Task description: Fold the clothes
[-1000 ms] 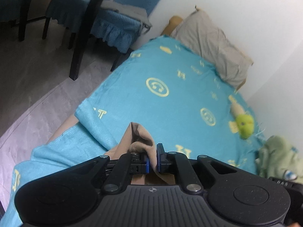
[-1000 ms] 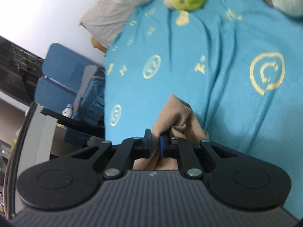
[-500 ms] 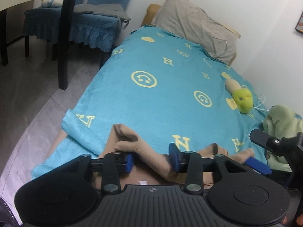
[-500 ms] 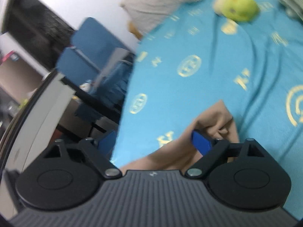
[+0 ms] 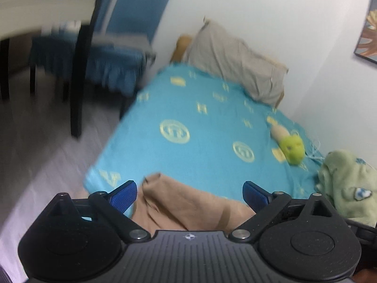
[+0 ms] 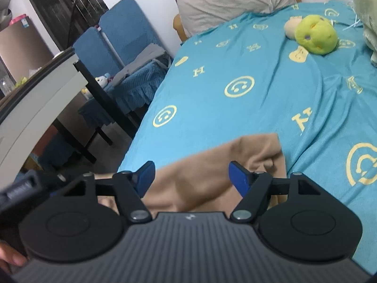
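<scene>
One big bed (image 6: 235, 118) fills both views, spread with a turquoise sheet (image 5: 200, 155) printed in yellow smileys and letters. Up at the head, against the white wall, a grey pillow (image 6: 231, 0) lies rumpled. Off the bed's side stand blue chairs (image 6: 122, 37) with frilled covers, next to a dark-legged worktop (image 6: 47, 82) with a pale top. At the far right edge of the bed sits a heap of pale green fabric (image 5: 346, 184).

Now the garment: a tan garment (image 6: 212, 172) lies on the sheet at the near edge of the bed, loosely creased, with one corner showing flat and square in the right wrist view. Further up the bed, near the green heap, rests a yellow-green plush toy (image 6: 315, 37) with a beige part beside it.

And the tools: left tongs (image 5: 189, 192) spread wide, blue pads well apart, the tan cloth lying between and below them with nothing pinched. Right tongs (image 6: 192, 174) likewise gaping, pads apart over the same cloth, no grip on it. The left view is motion-blurred, so finer creases there can't be made out.
</scene>
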